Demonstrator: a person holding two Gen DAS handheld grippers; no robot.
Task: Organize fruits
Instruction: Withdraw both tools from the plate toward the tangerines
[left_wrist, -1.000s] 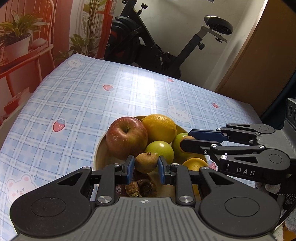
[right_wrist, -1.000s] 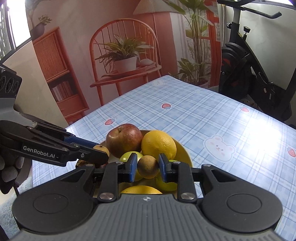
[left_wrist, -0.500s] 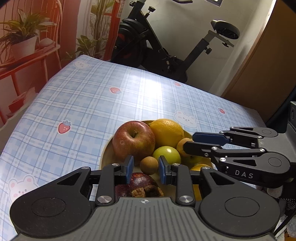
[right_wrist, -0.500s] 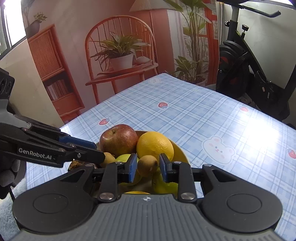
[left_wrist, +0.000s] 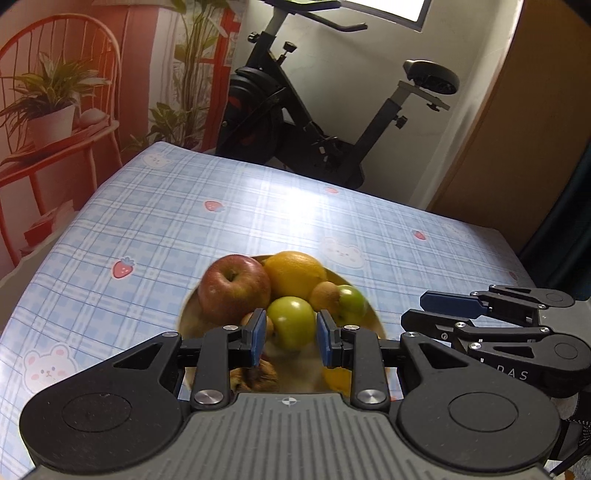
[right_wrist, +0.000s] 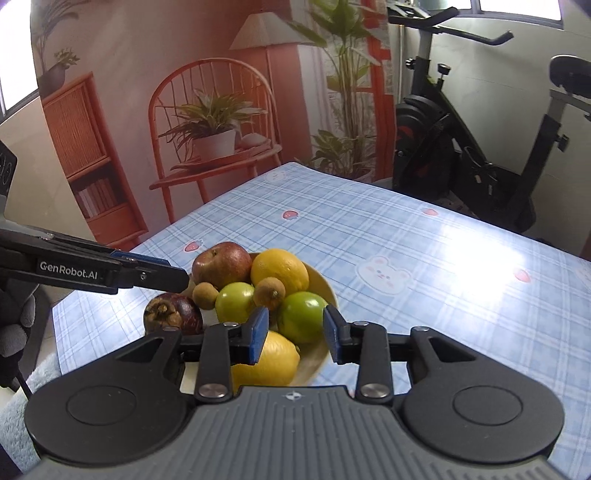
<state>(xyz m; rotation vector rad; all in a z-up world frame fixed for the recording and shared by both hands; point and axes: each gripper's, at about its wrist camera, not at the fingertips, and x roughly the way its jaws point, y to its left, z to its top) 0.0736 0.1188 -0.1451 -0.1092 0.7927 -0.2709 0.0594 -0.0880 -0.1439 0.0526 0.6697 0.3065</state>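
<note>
The left gripper (left_wrist: 290, 338) has its blue-padded jaws apart with nothing clamped, raised above the near edge of the round yellow bowl (left_wrist: 373, 319). Seen through the gap is a smooth green round fruit (left_wrist: 291, 319); whether the pads touch it cannot be told. Just past the left pad sits a small brown longan (right_wrist: 205, 295), and beyond that a large red apple (left_wrist: 233, 288). Ahead and slightly right lies a big orange citrus fruit (left_wrist: 293, 273), with a second small brown longan (left_wrist: 324, 293) and another green round fruit (left_wrist: 352, 301) to its right. Below the left jaw a dark purple mangosteen (right_wrist: 173, 314) rests at the bowl's near rim.

The right gripper (right_wrist: 295, 330) is likewise spread and empty, framing that second green fruit, with a yellow lemon (right_wrist: 267, 363) directly beneath its left jaw. The bowl stands on a blue plaid tablecloth (right_wrist: 424, 314). Far ahead stands a black exercise bike (left_wrist: 314, 110).
</note>
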